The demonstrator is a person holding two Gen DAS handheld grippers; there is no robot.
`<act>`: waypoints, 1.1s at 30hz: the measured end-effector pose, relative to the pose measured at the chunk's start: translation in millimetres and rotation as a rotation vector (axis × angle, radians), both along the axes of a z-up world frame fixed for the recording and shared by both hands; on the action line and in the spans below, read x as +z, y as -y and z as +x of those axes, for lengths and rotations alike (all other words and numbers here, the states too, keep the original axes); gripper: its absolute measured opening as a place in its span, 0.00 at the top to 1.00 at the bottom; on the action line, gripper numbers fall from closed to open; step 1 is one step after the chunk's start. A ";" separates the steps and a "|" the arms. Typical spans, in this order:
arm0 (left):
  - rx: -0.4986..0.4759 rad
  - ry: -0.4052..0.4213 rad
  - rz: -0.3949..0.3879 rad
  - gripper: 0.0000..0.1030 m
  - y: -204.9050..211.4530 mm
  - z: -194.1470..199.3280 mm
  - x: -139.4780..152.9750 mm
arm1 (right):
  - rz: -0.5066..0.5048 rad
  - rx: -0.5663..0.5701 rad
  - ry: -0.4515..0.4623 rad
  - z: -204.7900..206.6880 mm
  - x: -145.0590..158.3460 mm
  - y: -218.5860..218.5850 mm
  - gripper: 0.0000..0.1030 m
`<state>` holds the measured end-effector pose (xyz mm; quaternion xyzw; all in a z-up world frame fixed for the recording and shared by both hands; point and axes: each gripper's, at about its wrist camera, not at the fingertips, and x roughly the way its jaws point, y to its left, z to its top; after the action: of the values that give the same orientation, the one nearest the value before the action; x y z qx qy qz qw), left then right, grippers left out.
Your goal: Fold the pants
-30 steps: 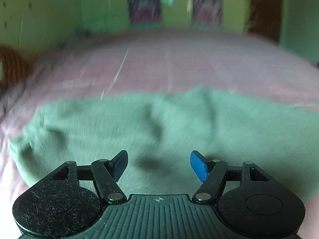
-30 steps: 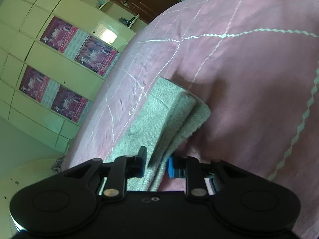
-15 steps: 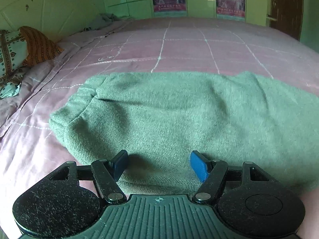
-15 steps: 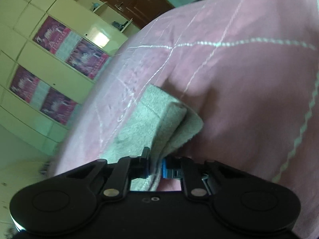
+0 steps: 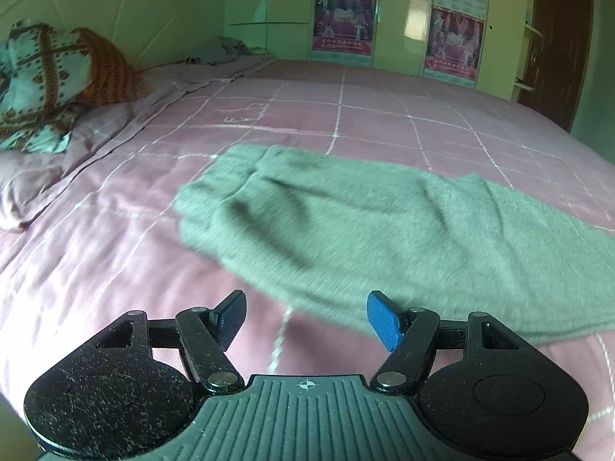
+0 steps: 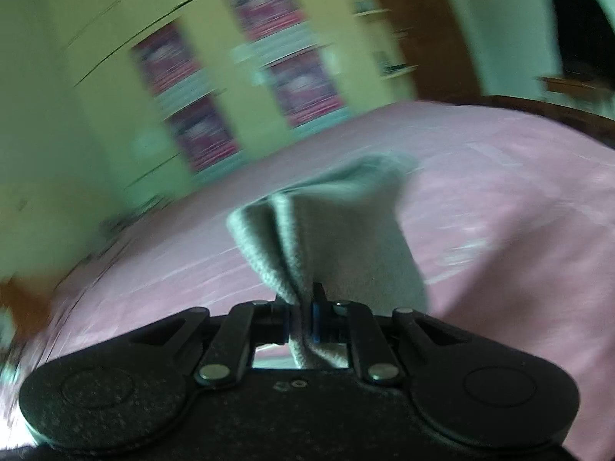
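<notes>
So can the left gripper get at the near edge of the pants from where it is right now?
Probably yes. The left gripper is open and empty, and the pants edge lies just ahead of its fingers on the pink bedspread, nothing between.

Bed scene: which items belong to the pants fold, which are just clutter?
In the job:
- green pants, spread on the pink bedspread
- right claw, shut on the pants' bunched end
- left claw, open, empty

Lying about:
- patterned pillows
- crumpled grey cloth at the far edge
- posters on the wardrobe
</notes>
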<state>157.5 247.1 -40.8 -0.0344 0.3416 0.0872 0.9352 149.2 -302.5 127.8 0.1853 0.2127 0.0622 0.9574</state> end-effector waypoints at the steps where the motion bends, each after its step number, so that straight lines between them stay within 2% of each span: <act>1: 0.004 -0.004 -0.006 0.33 -2.2 -5.0 -2.6 | -0.011 0.049 -0.009 4.6 -4.2 -25.3 0.91; 4: 0.020 -0.013 -0.029 0.33 -10.0 -14.6 -13.5 | -0.060 0.247 -0.069 5.7 -29.6 -107.7 0.91; 6: 0.027 -0.019 -0.047 0.33 -12.8 -21.5 -19.3 | -0.183 0.416 -0.124 -1.4 -58.8 -163.0 0.90; 8: 0.032 -0.016 -0.052 0.33 -12.3 -30.1 -22.8 | -0.334 0.467 -0.186 -6.9 -86.3 -196.3 0.89; 9: 0.030 -0.015 -0.056 0.33 -12.8 -32.2 -25.0 | -0.371 0.462 -0.169 -13.1 -92.8 -200.3 0.89; 10: 0.029 -0.014 -0.057 0.33 -12.7 -34.1 -26.4 | -0.368 0.459 -0.156 -16.3 -93.5 -198.2 0.89; 12: 0.031 -0.011 -0.056 0.33 -11.5 -35.8 -28.1 | -0.342 0.459 -0.149 -15.9 -89.8 -187.9 0.89; 17: 0.033 -0.002 -0.070 0.33 -9.3 -34.1 -25.0 | -0.396 0.473 -0.068 -18.6 -75.3 -197.9 0.89; 19: 0.029 -0.006 -0.070 0.33 -5.5 -34.9 -23.0 | -0.417 0.519 -0.044 -20.0 -77.7 -210.1 0.86; 21: 0.021 0.003 -0.079 0.33 -0.1 -36.5 -18.8 | -0.486 0.621 -0.087 -21.6 -95.2 -227.5 0.76; 22: 0.016 0.016 -0.085 0.33 3.3 -37.3 -15.0 | -0.535 0.655 -0.105 -23.3 -104.0 -234.8 0.76; 23: 0.004 0.032 -0.095 0.33 7.6 -37.9 -10.5 | -0.563 0.656 -0.075 -29.1 -105.7 -235.9 0.76; 24: -0.010 0.045 -0.108 0.33 12.4 -36.6 -6.4 | -0.547 0.649 -0.057 -33.3 -101.3 -231.3 0.75; 26: -0.042 0.055 -0.138 0.33 25.4 -29.8 0.9 | -0.434 0.609 0.001 -40.3 -87.1 -212.1 0.76; 29: -0.114 0.063 -0.223 0.33 52.1 -10.1 6.7 | -0.373 0.543 0.014 -46.1 -76.2 -184.7 0.76; 31: -0.171 0.057 -0.360 0.33 69.6 5.4 4.5 | -0.351 0.494 0.005 -49.3 -71.1 -155.1 0.76; 33: -0.205 0.034 -0.532 0.33 81.7 22.6 -3.6 | -0.315 0.448 -0.007 -52.0 -72.2 -126.8 0.75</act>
<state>180.1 165.4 -44.4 -0.2452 0.3386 -0.1012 0.9028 97.2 -175.7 55.6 -0.0171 0.2585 0.2380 0.9361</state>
